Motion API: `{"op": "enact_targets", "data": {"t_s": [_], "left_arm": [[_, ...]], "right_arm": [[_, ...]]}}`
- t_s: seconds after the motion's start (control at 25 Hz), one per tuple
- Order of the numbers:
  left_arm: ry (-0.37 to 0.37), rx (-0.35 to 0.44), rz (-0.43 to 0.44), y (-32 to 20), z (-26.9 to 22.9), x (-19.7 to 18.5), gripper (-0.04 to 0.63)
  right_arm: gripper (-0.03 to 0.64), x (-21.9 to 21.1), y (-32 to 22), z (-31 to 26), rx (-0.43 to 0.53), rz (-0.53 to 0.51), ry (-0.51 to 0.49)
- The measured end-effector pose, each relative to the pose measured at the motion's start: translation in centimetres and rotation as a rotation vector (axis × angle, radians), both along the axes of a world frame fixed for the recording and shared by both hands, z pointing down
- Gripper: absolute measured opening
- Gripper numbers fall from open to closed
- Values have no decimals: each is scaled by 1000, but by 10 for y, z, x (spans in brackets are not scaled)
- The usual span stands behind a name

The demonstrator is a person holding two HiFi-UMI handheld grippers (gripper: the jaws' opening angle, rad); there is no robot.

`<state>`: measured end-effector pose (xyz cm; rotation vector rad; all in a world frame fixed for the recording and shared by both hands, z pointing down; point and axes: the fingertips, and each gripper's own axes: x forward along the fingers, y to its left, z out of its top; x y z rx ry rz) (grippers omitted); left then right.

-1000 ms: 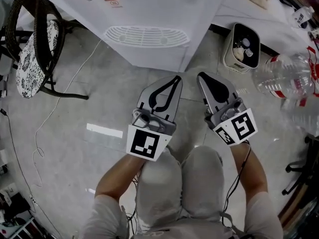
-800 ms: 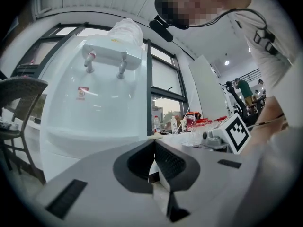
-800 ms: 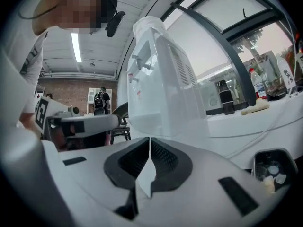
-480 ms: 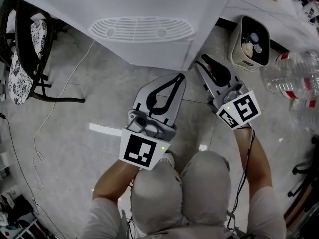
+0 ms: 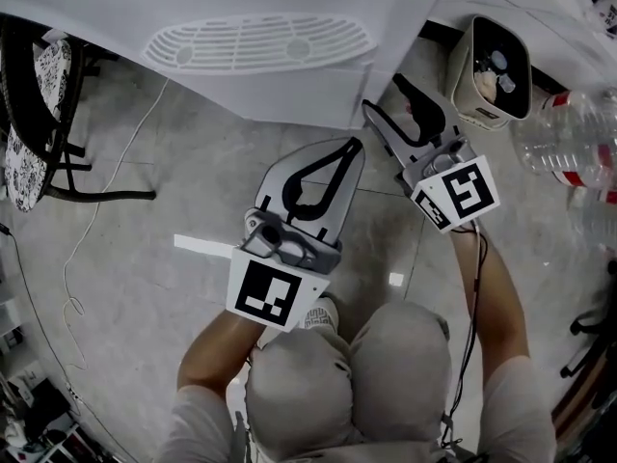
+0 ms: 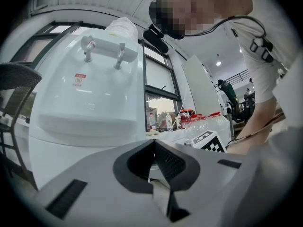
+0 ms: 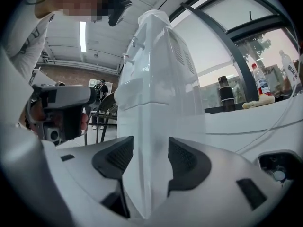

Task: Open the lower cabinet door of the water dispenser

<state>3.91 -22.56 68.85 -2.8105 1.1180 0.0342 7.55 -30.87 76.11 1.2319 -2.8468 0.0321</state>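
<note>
The water dispenser (image 5: 289, 95) is found standing closed at the top of the head view, its drip grille (image 5: 255, 39) above the front panel taken to be the lower cabinet door (image 5: 318, 104). The door has not been moved. No handle or seam can be made out on it.

Against the earlier head views, the dispenser is seen nearer to both grippers, and the person's knees are bent lower over the floor (image 5: 145, 249). The approach is judged to be nearly complete.

The right gripper (image 5: 386, 95) has been brought up to the dispenser's front right corner. Its jaws, together a second ago, have just been opening and are now spread about as wide as they go. In the right gripper view the corner edge of the dispenser (image 7: 156, 79) is seen framed between the pads of the right gripper (image 7: 150, 157). No pad is seen pressing on it, and nothing is held. Contact cannot be confirmed.

The left gripper (image 5: 349, 148) is carried just short of the dispenser, to the left of the right one. Its jaws are seen closed together on nothing in its own view (image 6: 155, 148).

The opening is read as preparation to take the door's edge. A close on that edge is still required before any pull.
</note>
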Motion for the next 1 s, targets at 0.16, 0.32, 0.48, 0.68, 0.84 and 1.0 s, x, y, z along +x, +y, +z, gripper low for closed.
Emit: {"op": "enact_targets", "data": {"t_s": [0.16,0.32,0.48,0.68,0.84,1.0], "left_arm": [[6,6,11,0,1,0,2],[-8,12,10,2,2,-6,2],[-11,10,0,2,2,-10,2],[4,37,4,10,-8,-10,2],[16,38,-3,22,-11,-13,2],[-3,45,-30,41,-8,-27,2]], "right_arm": [[238,-4,-12,1,7,7,-28],[242,-4,-16,2,1,10,-49],[241,-4,-15,1,8,19,-40],[227,-6,1,1,26,4,-41],[192,-11,31,1,31,-54,-36],[183,-22,59,0,29,-108,-41]]}}
